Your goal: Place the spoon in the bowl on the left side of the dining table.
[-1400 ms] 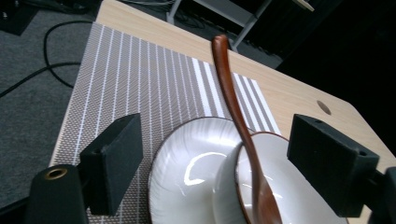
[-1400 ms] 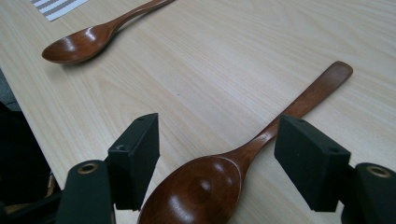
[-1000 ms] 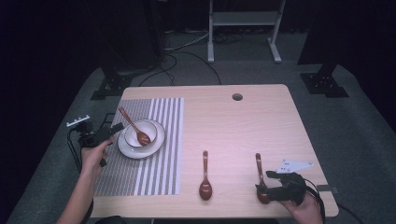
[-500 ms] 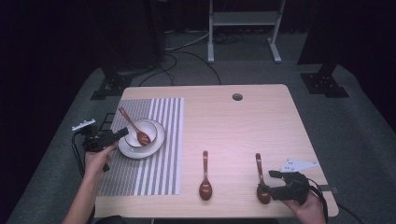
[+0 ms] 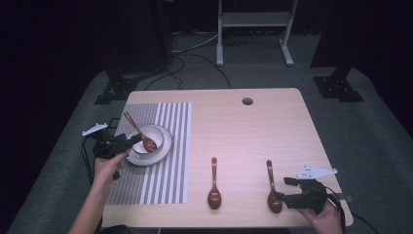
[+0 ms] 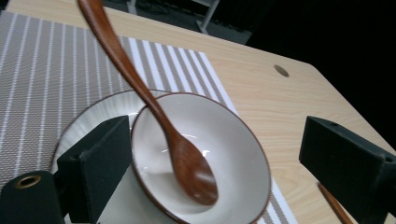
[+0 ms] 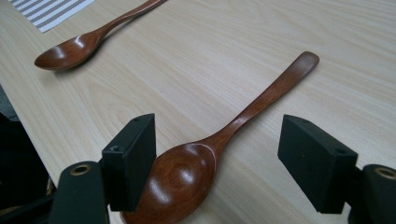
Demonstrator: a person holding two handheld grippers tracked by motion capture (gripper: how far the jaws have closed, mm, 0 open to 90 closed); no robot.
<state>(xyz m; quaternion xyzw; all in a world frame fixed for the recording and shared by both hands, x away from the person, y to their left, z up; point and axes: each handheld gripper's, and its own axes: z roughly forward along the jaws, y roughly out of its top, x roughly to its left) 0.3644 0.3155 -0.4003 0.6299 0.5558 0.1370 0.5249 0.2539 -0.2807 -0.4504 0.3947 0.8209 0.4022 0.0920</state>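
A white bowl (image 5: 152, 135) stands on a white plate (image 5: 164, 146) on a striped placemat (image 5: 165, 180), with a brown wooden spoon (image 5: 139, 131) leaning in it. My left gripper (image 5: 124, 144) is open at the bowl's left side. In the left gripper view the bowl (image 6: 233, 140) and its spoon (image 6: 187, 163) lie between the jaws, one jaw resting over the plate (image 6: 88, 116). Two more wooden spoons lie on the table, a middle spoon (image 5: 214, 187) and a right spoon (image 5: 272, 190). My right gripper (image 5: 287, 197) is open, its jaws on either side of the right spoon's (image 7: 224, 135) bowl end.
The wooden table (image 5: 253, 131) has a round cable hole (image 5: 247, 101) near its far edge. The right gripper is close to the table's front right corner. Grey carpet, cables and stand legs surround the table.
My left gripper has moved right, up to the bowl's rim. The right gripper has stayed by the right spoon with hardly any movement.
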